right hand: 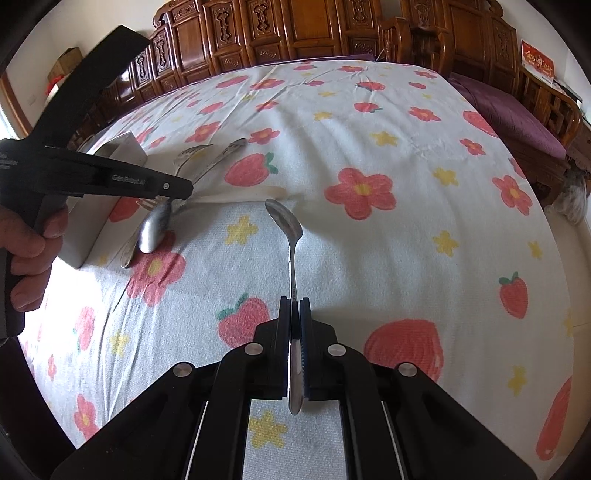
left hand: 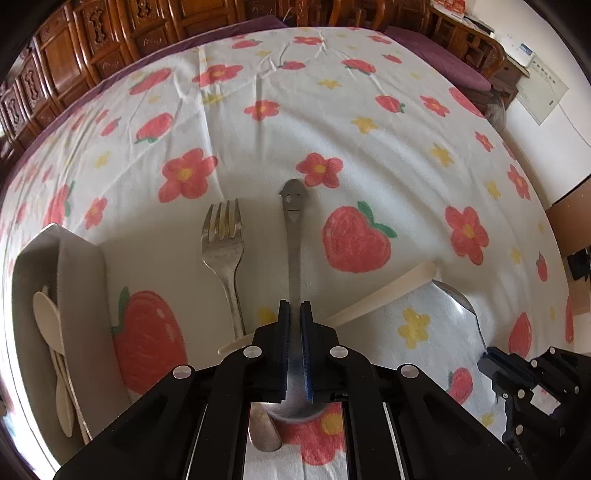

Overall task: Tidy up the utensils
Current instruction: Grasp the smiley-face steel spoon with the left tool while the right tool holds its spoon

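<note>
My left gripper (left hand: 295, 308) is shut on a steel spoon with a smiley-face handle (left hand: 294, 221); its handle points away and its bowl lies back between the fingers. My right gripper (right hand: 294, 304) is shut on the handle of a plain steel spoon (right hand: 288, 221), bowl pointing forward, held above the cloth. That spoon also shows at the right of the left wrist view (left hand: 458, 302). A steel fork (left hand: 223, 236) and a cream plastic utensil (left hand: 384, 295) lie on the cloth. The left gripper shows in the right wrist view (right hand: 177, 188) with its spoon (right hand: 155, 229).
A grey-white organizer box (left hand: 81, 280) stands at the left and holds cream plastic spoons (left hand: 50, 325). The flower-and-strawberry cloth (left hand: 332, 110) covers the surface. Carved wooden furniture (right hand: 295, 29) lines the far edge. A purple cushion (right hand: 517, 122) lies at the right.
</note>
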`<state>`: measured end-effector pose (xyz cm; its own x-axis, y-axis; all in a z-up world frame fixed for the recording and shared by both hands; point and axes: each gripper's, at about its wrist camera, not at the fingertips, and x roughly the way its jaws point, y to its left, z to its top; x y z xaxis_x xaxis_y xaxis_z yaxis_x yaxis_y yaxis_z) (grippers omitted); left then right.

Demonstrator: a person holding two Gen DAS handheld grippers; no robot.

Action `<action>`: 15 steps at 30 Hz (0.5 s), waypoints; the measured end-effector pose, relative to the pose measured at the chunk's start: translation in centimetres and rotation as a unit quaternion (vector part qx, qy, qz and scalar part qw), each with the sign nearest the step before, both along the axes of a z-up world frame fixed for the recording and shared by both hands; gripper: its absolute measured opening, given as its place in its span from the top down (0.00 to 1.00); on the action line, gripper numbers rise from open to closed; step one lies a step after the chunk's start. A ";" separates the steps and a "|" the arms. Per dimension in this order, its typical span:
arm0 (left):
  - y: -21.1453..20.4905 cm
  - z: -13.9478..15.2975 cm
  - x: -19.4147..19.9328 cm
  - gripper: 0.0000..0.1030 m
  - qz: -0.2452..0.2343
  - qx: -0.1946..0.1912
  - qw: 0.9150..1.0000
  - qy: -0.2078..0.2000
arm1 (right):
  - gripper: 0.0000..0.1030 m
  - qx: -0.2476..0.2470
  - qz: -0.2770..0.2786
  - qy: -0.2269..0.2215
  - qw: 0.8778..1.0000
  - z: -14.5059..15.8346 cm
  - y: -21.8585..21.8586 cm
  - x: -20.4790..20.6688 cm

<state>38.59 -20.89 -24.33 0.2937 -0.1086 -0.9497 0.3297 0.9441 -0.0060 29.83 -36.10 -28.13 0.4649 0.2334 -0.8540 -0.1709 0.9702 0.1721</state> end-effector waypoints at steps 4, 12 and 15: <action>0.1 1.2 -0.8 0.95 -0.003 -0.004 1.000 -0.015 | 0.94 -0.004 0.000 -0.002 1.000 0.0 0.1 0.0; 0.8 4.3 -2.1 0.95 -0.009 -0.011 0.999 -0.046 | 0.94 0.006 -0.013 -0.036 0.999 2.1 -0.1 -0.2; 1.4 5.6 -2.5 0.95 -0.007 -0.014 0.998 -0.057 | 0.94 0.009 -0.014 -0.049 0.999 3.3 -0.1 -0.3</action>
